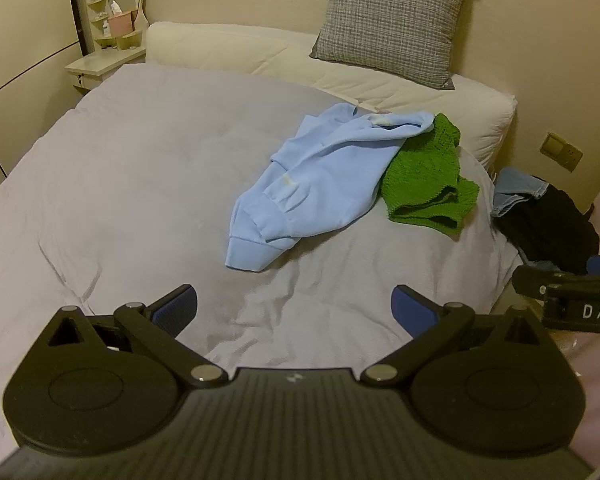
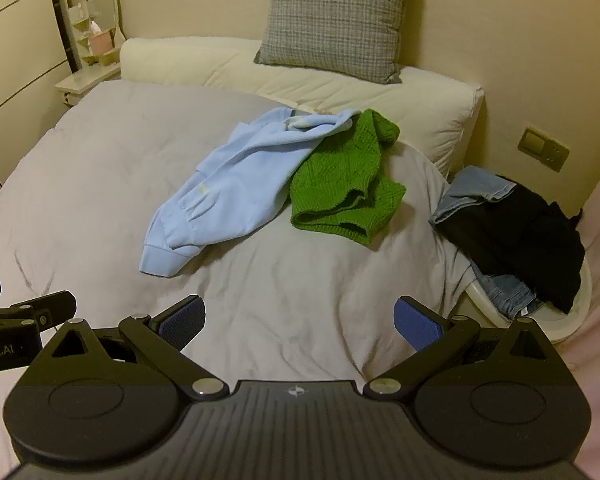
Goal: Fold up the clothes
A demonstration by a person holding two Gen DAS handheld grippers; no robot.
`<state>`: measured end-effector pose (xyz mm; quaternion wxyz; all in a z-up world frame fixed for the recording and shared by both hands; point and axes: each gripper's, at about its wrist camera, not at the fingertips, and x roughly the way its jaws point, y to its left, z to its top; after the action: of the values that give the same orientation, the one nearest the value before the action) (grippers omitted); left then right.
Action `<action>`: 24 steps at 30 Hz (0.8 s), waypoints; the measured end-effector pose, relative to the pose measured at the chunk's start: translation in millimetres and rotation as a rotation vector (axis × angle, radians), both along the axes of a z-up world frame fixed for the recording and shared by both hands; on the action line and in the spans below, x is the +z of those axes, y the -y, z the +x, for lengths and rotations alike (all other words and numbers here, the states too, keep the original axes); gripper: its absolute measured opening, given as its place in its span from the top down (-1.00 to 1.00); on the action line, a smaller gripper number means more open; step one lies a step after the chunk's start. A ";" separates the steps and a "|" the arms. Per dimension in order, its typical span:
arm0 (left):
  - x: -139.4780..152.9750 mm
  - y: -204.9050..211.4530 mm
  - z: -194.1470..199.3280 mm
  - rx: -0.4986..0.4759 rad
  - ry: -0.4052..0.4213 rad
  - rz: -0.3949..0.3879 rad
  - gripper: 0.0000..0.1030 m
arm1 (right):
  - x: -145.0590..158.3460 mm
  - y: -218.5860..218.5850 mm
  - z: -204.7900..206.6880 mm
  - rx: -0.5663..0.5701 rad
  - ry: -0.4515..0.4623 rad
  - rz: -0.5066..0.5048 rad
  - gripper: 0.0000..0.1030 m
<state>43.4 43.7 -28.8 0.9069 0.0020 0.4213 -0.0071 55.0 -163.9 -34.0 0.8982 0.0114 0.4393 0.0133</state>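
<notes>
Bed with unfolded clothes; two empty grippers above the near edge.

Bed [image 1: 140,168], grey duvet, rumpled, cream bolster and checked cushion [image 1: 392,20] at the head against a beige wall. Light blue sweatshirt [image 1: 320,176]: crumpled, right of centre, long axis diagonal, cuffed end toward the camera, other end toward the bolster. Green knit [image 1: 424,176]: bunched, touching the sweatshirt's right side, partly under it. Basket [image 2: 564,320] beside the bed, holding denim and black garments. Left gripper [image 1: 294,312] and right gripper [image 2: 300,320]: side by side, level, pads spread wide, gripping nothing.
</notes>
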 end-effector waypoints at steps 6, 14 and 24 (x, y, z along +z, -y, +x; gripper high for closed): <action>-3.0 -0.5 2.8 -0.001 -0.001 0.005 -0.98 | -0.7 -2.4 5.8 0.004 -0.004 -0.012 -1.00; -9.6 -6.1 17.2 0.032 -0.027 -0.027 -0.98 | -3.7 -4.2 19.7 0.025 -0.007 -0.015 -1.00; -35.5 0.8 56.6 0.055 -0.076 -0.033 -0.97 | -43.6 20.5 73.7 0.012 -0.160 0.077 -1.00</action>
<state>100.0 42.9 -64.3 0.8899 -0.0246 0.4553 0.0109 128.8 -184.4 -77.5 0.8589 0.0445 0.5090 0.0349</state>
